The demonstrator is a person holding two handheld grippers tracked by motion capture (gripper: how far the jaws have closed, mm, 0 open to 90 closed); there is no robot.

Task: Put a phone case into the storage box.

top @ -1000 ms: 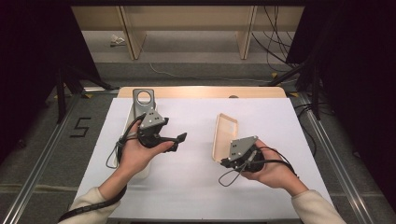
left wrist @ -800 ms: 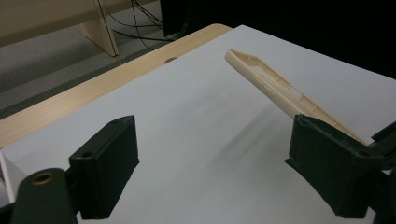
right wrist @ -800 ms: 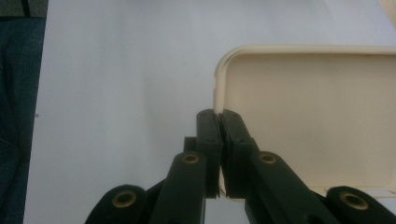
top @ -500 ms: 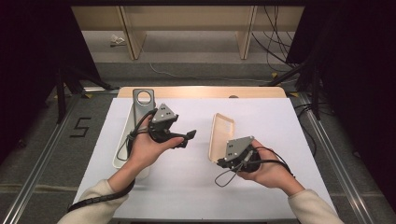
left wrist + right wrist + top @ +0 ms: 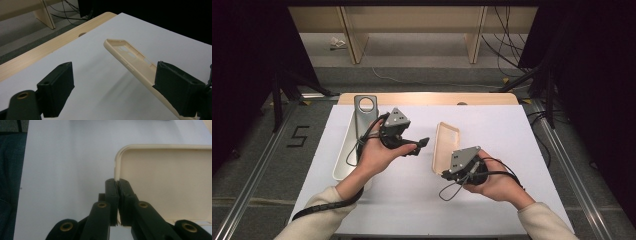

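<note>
A beige phone case (image 5: 445, 144) is tilted up off the white mat, its hollow side facing left. My right gripper (image 5: 443, 171) is shut on the case's near side wall; in the right gripper view the jaws (image 5: 118, 185) pinch the rim of the case (image 5: 172, 182). My left gripper (image 5: 421, 145) hovers just left of the case with its jaws open wide and nothing between them. In the left gripper view the case (image 5: 130, 56) slants away behind the right-hand pad (image 5: 177, 91), apart from the left pad (image 5: 57, 86).
A long pale tray (image 5: 341, 165) lies along the mat's left side, with a grey metal plate with a round hole (image 5: 364, 107) at its far end. The wooden table edge (image 5: 427, 98) runs behind the white mat (image 5: 512, 145).
My left hand has moved right and slightly up, from over the tray toward the case. The right gripper stays put, holding the case.
</note>
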